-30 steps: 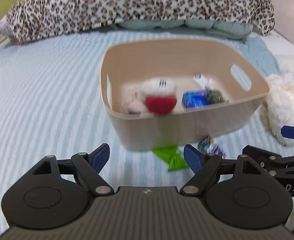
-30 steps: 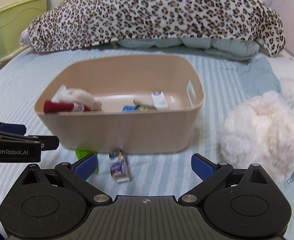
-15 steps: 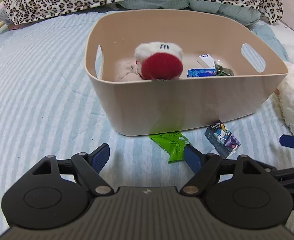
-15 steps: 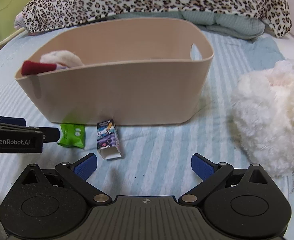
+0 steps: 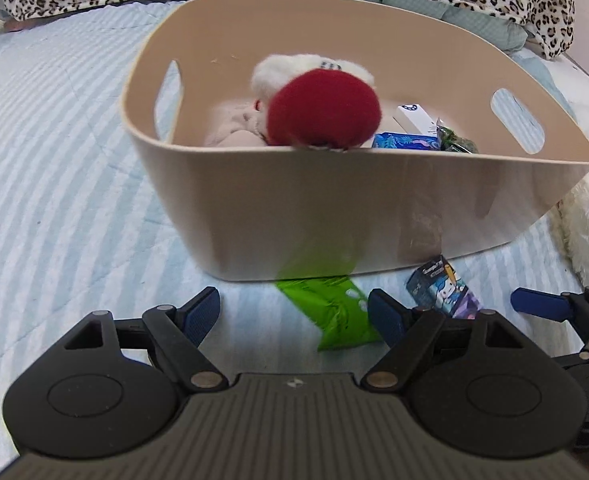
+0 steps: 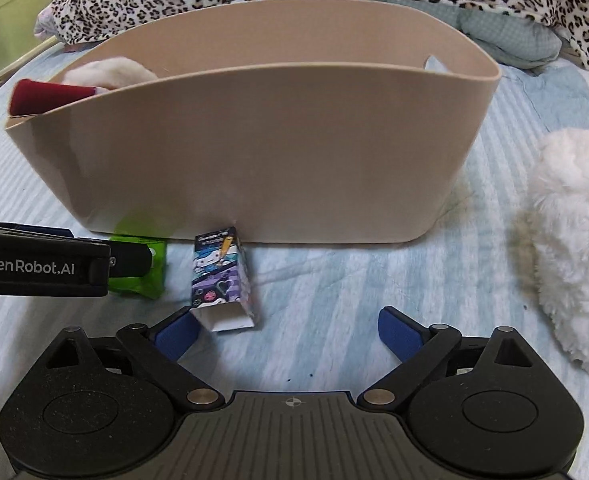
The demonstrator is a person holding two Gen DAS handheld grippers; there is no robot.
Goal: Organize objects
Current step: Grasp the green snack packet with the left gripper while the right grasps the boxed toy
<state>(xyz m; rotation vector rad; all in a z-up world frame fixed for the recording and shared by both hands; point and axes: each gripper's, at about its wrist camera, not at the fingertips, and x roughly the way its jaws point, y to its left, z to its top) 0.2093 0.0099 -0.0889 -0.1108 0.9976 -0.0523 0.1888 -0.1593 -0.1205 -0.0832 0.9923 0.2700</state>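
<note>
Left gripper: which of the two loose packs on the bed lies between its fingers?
The green pack, lying between the open left gripper fingers. The cartoon-printed carton lies outside them, further right, nearer the right gripper.

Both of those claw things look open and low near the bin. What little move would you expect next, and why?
Probably the left gripper eases forward and closes on the green packet. Its jaws are open, the packet lies on the bed between them, outside the beige bin. The right gripper seems lined up likewise on the small carton.

Both wrist views sit low and close, facing the beige bin (image 5: 334, 208) (image 6: 254, 140); both show its near wall.
</note>
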